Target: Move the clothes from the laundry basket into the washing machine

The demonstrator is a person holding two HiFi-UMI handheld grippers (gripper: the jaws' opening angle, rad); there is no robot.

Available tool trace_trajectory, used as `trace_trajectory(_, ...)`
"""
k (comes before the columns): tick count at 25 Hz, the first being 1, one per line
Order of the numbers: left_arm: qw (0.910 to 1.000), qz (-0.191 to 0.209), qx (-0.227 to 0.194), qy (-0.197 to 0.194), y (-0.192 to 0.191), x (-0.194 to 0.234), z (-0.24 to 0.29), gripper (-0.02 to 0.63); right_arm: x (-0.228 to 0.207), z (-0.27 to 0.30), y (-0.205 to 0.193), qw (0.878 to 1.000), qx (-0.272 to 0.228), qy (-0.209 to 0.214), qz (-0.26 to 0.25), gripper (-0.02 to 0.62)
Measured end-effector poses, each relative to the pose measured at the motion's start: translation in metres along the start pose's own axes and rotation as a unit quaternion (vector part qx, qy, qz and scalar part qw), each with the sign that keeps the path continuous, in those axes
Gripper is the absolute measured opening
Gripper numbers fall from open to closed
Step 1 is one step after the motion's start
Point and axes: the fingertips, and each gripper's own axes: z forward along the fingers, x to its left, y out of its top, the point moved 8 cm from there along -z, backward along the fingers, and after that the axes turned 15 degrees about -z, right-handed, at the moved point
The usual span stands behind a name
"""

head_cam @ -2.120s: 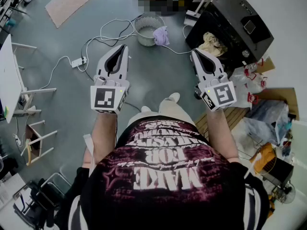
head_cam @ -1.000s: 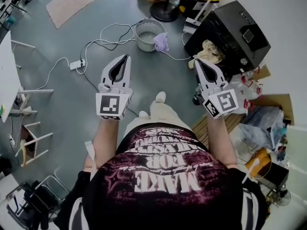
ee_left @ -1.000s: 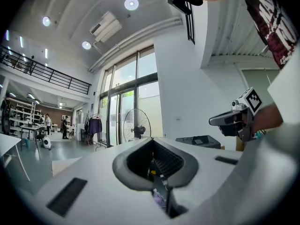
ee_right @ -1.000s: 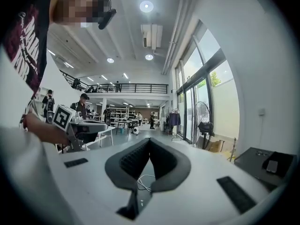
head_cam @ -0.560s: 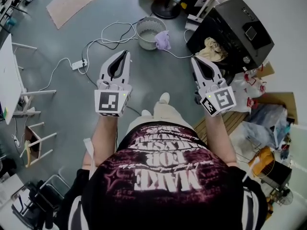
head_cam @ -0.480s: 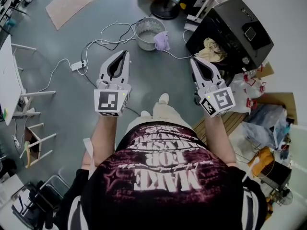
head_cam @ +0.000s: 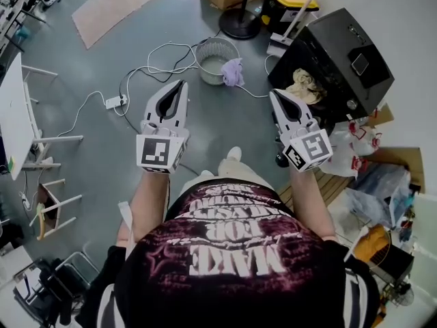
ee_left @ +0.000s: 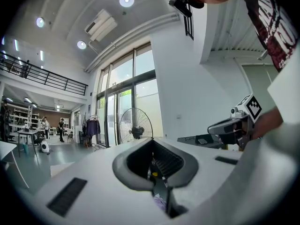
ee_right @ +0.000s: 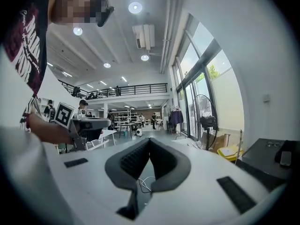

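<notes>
A purple cloth (head_cam: 233, 72) hangs on the laundry basket (head_cam: 205, 46) on the floor. Beige clothes (head_cam: 300, 84) poke out of the washing machine (head_cam: 341, 39), and I can't see inside it. My left hand-held gripper (head_cam: 181, 84) and right hand-held gripper (head_cam: 273, 93) are closed tight and hold nothing.

Lilac garment (head_cam: 233, 72) on basket (head_cam: 207, 46) rim, washer (head_cam: 339, 43) (black)
</notes>
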Motion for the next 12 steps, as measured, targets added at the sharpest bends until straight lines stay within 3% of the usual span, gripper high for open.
trace_trajectory(12,0.9997,0.003,0.010,0.023,-0.002,0.008,0.049,0.005,-0.046,0.039,-0.011,0.999,-0.013,0.033,0.006,0.005)
